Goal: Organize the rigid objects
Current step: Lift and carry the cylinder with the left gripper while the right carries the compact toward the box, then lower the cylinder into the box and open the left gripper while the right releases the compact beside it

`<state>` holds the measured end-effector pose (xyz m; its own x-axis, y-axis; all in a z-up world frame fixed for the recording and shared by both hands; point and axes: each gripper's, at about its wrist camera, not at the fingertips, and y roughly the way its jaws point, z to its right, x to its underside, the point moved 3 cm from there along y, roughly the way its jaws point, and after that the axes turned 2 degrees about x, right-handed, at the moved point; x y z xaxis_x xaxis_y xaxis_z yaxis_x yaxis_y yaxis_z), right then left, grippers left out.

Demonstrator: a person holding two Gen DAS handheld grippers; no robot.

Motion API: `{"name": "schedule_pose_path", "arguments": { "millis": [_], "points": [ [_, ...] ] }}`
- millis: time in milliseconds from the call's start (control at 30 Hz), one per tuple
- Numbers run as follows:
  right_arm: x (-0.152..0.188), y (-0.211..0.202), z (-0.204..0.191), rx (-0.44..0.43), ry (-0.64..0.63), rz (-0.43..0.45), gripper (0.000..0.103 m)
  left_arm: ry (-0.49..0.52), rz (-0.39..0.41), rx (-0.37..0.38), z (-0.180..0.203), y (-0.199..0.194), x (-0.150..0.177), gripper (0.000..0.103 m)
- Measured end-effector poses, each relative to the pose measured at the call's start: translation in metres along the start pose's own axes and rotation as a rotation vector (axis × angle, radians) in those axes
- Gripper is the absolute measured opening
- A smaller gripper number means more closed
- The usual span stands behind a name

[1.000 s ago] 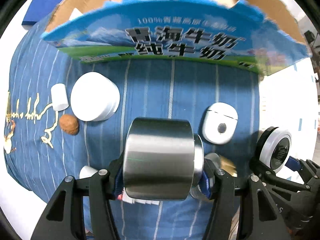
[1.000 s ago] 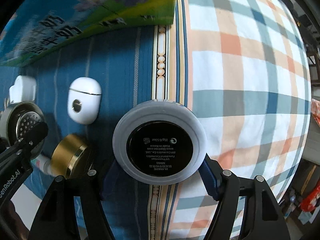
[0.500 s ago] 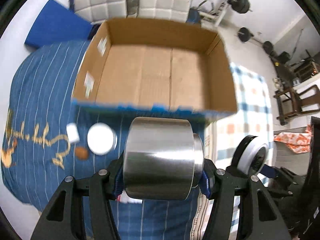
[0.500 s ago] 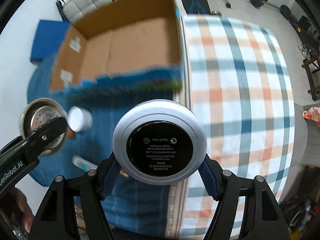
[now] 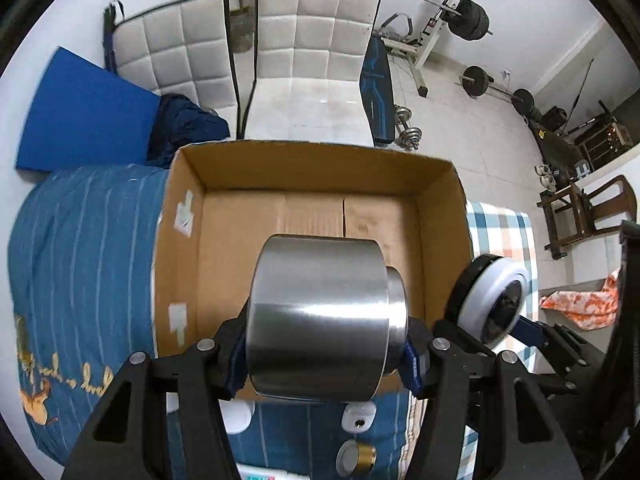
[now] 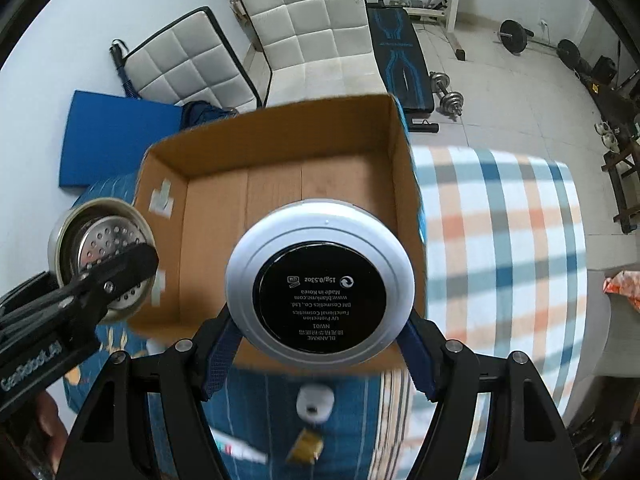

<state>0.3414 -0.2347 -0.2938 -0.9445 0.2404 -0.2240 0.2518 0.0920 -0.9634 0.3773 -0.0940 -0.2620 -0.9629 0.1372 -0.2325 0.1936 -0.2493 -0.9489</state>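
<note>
Steel cup (image 5: pixel 324 320) sits clamped in the left gripper (image 5: pixel 326 354) above the open cardboard box (image 5: pixel 176 240); right gripper (image 6: pixel 320 356) grips a round compact (image 6: pixel 320 286) over the box's near edge.

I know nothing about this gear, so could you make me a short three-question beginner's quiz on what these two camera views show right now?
1. True or false: the cardboard box already has several things lying in it.
2. Multiple choice: the left gripper is shut on A) a walnut, B) a steel cup, C) a toothpaste tube.
3. Fill in: the right gripper holds a round cosmetic compact over the near edge of the ____.

Key:
1. False. The box floor that shows is bare.
2. B.
3. Box. The white earbud case and gold cap lie on the blue cloth below.
</note>
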Motion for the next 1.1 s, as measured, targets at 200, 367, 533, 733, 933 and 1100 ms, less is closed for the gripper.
{"name": "schedule_pose_path", "arguments": {
  "millis": [200,367,533,733,933,1100],
  "points": [
    [-0.046,0.063,-0.006,0.036,-0.024,-0.057,0.074,-0.048,-0.114,0.088,-0.015,0.053,-0.038,0.056],
    [-0.067,0.119,-0.01,0.07,-0.055,-0.114,0.074,-0.052,-0.195,0.072,-0.023,0.106,-0.052,0.056],
    [-0.078,0.163,-0.01,0.075,-0.07,-0.172,0.074,-0.074,-0.275,0.084,-0.031,0.15,-0.06,0.056],
    [-0.088,0.193,-0.005,0.113,-0.086,-0.199,0.074,-0.083,-0.327,0.103,-0.033,0.174,-0.063,0.056],
    [-0.093,0.214,0.004,0.118,-0.077,-0.229,0.075,-0.051,-0.351,0.087,-0.029,0.181,-0.061,0.057],
    [-0.095,0.216,0.008,0.097,-0.075,-0.227,0.075,-0.043,-0.357,0.065,-0.03,0.174,-0.062,0.057]
  ]
}}
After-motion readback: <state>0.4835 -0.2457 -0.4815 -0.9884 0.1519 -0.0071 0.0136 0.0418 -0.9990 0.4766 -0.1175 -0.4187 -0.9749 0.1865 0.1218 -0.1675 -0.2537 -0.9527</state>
